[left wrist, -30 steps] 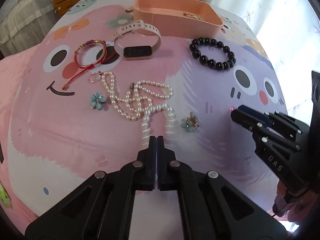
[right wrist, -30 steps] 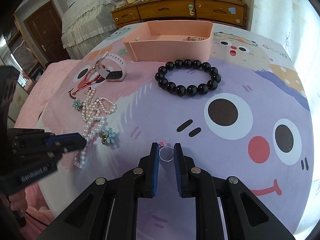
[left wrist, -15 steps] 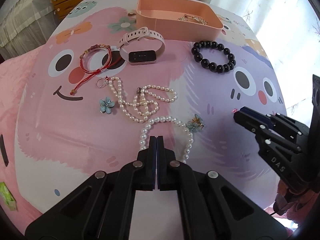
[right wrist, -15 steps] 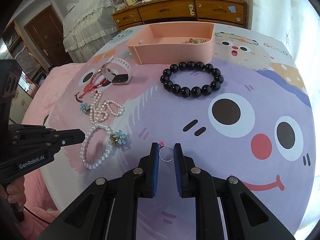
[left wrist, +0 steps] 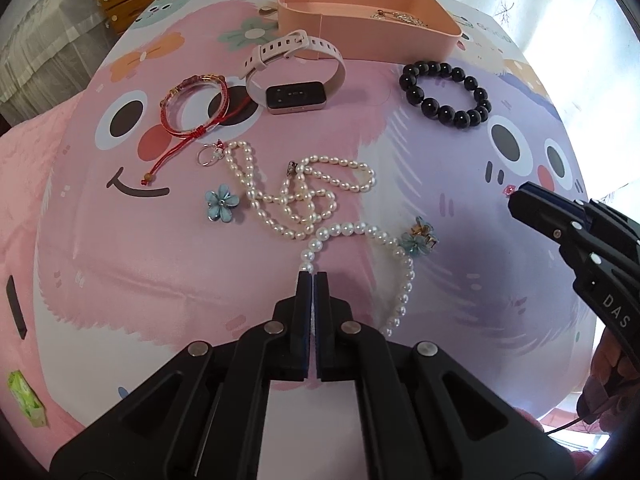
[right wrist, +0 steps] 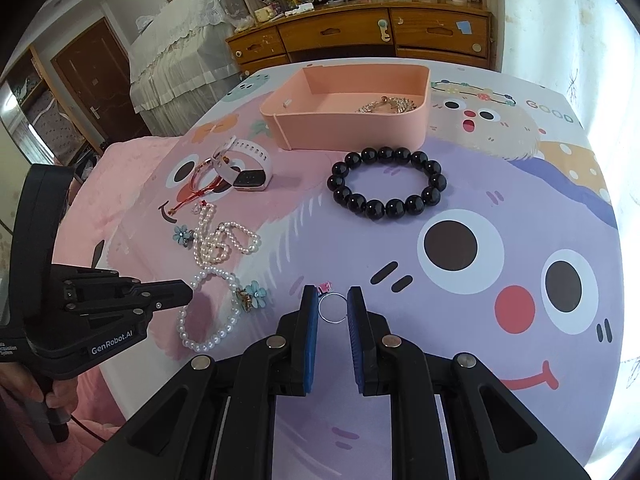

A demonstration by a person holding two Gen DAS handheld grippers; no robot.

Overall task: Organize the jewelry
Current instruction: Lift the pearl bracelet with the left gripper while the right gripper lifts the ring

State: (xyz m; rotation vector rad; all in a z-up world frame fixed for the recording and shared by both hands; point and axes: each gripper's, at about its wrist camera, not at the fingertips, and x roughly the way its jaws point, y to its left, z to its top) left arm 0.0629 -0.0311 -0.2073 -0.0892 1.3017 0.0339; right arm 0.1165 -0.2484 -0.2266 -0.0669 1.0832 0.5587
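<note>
My left gripper point(left wrist: 313, 277) is shut on one end of a white pearl bracelet point(left wrist: 402, 280), which lies in an open loop on the cartoon tablecloth; in the right wrist view the left gripper point(right wrist: 188, 286) pinches the pearl bracelet point(right wrist: 208, 342) too. My right gripper point(right wrist: 333, 305) is shut on a thin silver ring point(right wrist: 338, 321) with a pink stone point(right wrist: 325, 287), low over the purple part of the cloth. The right gripper point(left wrist: 516, 196) shows at the right edge of the left wrist view. A pink box point(right wrist: 344, 128) stands at the far side with a chain point(right wrist: 384, 105) inside.
On the cloth lie a black bead bracelet point(left wrist: 444, 94), a pale pink watch point(left wrist: 294, 96), a red string bracelet point(left wrist: 196, 104), a pearl necklace point(left wrist: 296, 196), two blue flower pieces point(left wrist: 221, 202) and a small ring point(left wrist: 208, 155). A wooden dresser point(right wrist: 360, 36) stands behind the table.
The pearl bracelet, stretched straight from my left gripper a second ago, now lies spread in a loop, drawn clear of the necklace. My right gripper kept still with the ring.
</note>
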